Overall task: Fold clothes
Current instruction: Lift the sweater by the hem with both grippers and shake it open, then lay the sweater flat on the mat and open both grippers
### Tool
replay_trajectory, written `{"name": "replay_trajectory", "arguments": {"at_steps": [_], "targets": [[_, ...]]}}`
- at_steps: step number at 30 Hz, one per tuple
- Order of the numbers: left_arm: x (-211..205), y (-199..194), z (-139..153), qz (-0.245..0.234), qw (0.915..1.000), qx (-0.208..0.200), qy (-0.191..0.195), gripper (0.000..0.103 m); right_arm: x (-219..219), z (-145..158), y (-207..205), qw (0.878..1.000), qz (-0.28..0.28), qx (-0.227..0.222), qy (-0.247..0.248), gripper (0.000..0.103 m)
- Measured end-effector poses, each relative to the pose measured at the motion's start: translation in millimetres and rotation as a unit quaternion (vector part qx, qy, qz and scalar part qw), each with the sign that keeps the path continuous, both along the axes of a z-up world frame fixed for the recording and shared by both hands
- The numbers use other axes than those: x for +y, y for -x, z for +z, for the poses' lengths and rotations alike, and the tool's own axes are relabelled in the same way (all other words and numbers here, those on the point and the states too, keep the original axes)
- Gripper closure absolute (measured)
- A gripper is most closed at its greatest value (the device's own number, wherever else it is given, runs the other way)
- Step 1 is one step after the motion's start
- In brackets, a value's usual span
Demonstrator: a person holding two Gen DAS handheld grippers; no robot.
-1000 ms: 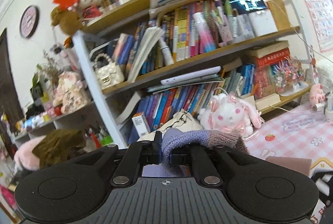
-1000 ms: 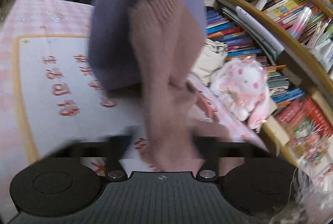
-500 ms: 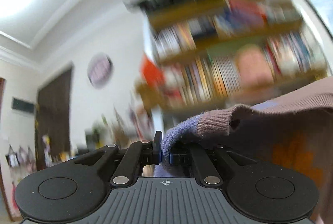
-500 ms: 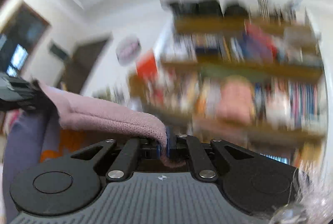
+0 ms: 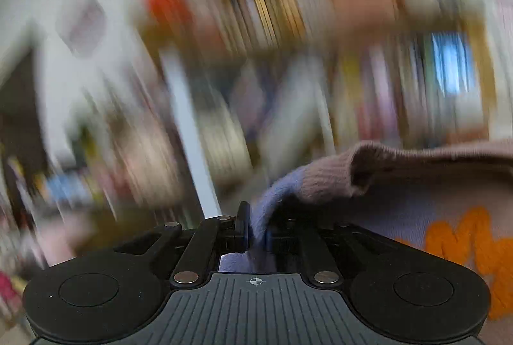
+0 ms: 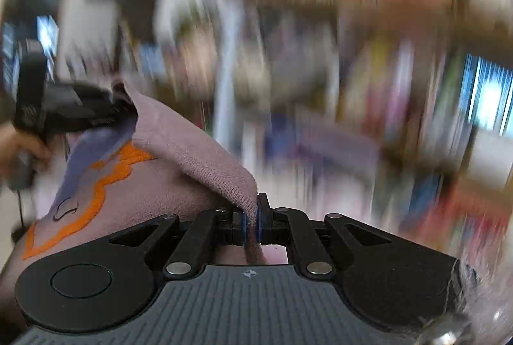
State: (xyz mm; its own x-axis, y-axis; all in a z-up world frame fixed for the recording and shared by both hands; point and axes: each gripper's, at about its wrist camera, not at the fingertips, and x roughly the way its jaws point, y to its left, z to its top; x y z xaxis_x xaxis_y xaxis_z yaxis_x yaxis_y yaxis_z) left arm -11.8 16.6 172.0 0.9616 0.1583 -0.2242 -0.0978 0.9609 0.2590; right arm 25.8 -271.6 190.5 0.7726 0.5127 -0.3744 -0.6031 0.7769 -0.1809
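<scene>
Left gripper: clamped on a corner of the sweater; the lavender edge runs down between the two black fingers, the left finger pressed against the cloth; in the right wrist view the same gripper shows at the far left, gripped by the person's hand

Right gripper: pinched tight on the pink ribbed edge of the sweater; the knit passes between the blue-faced pads and comes out below them

Sweater: held up in the air between the two grippers, its upper edge running from one to the other; pinkish-mauve ribbing along the top, lavender body beneath; an orange stitched motif on the front, seen also as orange shapes at the right of the left wrist view; the body hangs down below the held edge

Bookshelf: behind the garment, heavily smeared by motion blur; rows of book spines barely made out; a bright blue-white patch at the right, too blurred to identify
</scene>
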Motion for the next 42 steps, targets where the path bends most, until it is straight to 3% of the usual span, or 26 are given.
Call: {"name": "replay_trajectory", "arguments": {"at_steps": [1, 3, 5, 6, 7, 8, 10, 13, 18, 22, 24, 25, 28, 31, 34, 38, 42], "targets": [[1.1, -20.3, -21.7, -0.004, 0.9987, 0.051, -0.002, 0.089, 8.0, -25.8, -21.4, 0.999, -0.016, 0.041, 0.025, 0.096], [3.3, -60.8, -65.2, -0.011, 0.9882, 0.152, -0.005, 0.086, 23.9, -77.3, -64.3, 0.988, -0.049, 0.122, 0.074, 0.097], [5.6, -101.3, -108.7, -0.018, 0.9674, 0.252, -0.009, 0.078, 39.4, -127.8, -106.3, 0.969, -0.080, 0.200, 0.122, 0.097], [6.7, -121.6, -130.4, -0.022, 0.9532, 0.301, -0.010, 0.074, 41.6, -139.1, -116.6, 0.965, -0.096, 0.201, 0.136, 0.097], [4.9, -124.0, -139.3, -0.025, 0.9472, 0.319, -0.025, 0.063, 41.6, -144.5, -125.2, 0.963, -0.106, 0.205, 0.143, 0.097], [1.6, -116.8, -141.4, -0.028, 0.9462, 0.319, -0.045, 0.045, 41.6, -149.9, -133.7, 0.960, -0.115, 0.208, 0.149, 0.097], [3.3, -92.4, -142.7, -0.044, 0.9502, 0.300, -0.070, 0.025, 41.6, -160.5, -150.7, 0.954, -0.134, 0.214, 0.161, 0.097], [14.2, -57.5, -135.5, -0.063, 0.9591, 0.269, -0.062, 0.023, 39.8, -169.0, -170.3, 0.947, -0.151, 0.209, 0.191, 0.096], [23.7, -9.1, -135.3, -0.037, 0.9656, 0.248, -0.069, 0.023, 44.5, -179.3, -214.1, 0.936, -0.189, 0.190, 0.229, 0.096], [12.7, 11.4, -150.3, -0.048, 0.9612, 0.261, -0.075, 0.023, 53.0, -185.5, -236.2, 0.937, -0.201, 0.174, 0.228, 0.095], [8.2, 12.1, -159.0, -0.041, 0.9571, 0.278, -0.070, 0.023, 57.4, -191.6, -235.8, 0.936, -0.199, 0.167, 0.237, 0.087], [6.7, 11.7, -162.5, -0.035, 0.9558, 0.285, -0.064, 0.023, 58.7, -192.0, -230.3, 0.935, -0.205, 0.155, 0.243, 0.076], [5.6, 12.7, -162.8, -0.034, 0.9571, 0.286, -0.034, 0.023, 58.0, -188.8, -208.0, 0.938, -0.216, 0.121, 0.242, 0.060], [3.2, 15.0, -158.9, -0.047, 0.9595, 0.277, -0.018, 0.023, 44.0, -172.0, -166.9, 0.952, -0.215, 0.122, 0.178, 0.058], [-0.2, 15.6, -155.4, -0.067, 0.9608, 0.269, -0.002, 0.024, 38.4, -162.5, -115.0, 0.963, -0.186, 0.165, 0.102, 0.057], [-10.5, 13.0, -159.3, -0.104, 0.9554, 0.277, -0.008, 0.024, 54.2, -170.9, -57.0, 0.960, -0.149, 0.223, 0.079, 0.058], [-12.1, 5.6, -176.5, -0.100, 0.9486, 0.297, -0.043, 0.024, 62.7, -171.0, -31.9, 0.958, -0.159, 0.227, 0.073, 0.061]]}}
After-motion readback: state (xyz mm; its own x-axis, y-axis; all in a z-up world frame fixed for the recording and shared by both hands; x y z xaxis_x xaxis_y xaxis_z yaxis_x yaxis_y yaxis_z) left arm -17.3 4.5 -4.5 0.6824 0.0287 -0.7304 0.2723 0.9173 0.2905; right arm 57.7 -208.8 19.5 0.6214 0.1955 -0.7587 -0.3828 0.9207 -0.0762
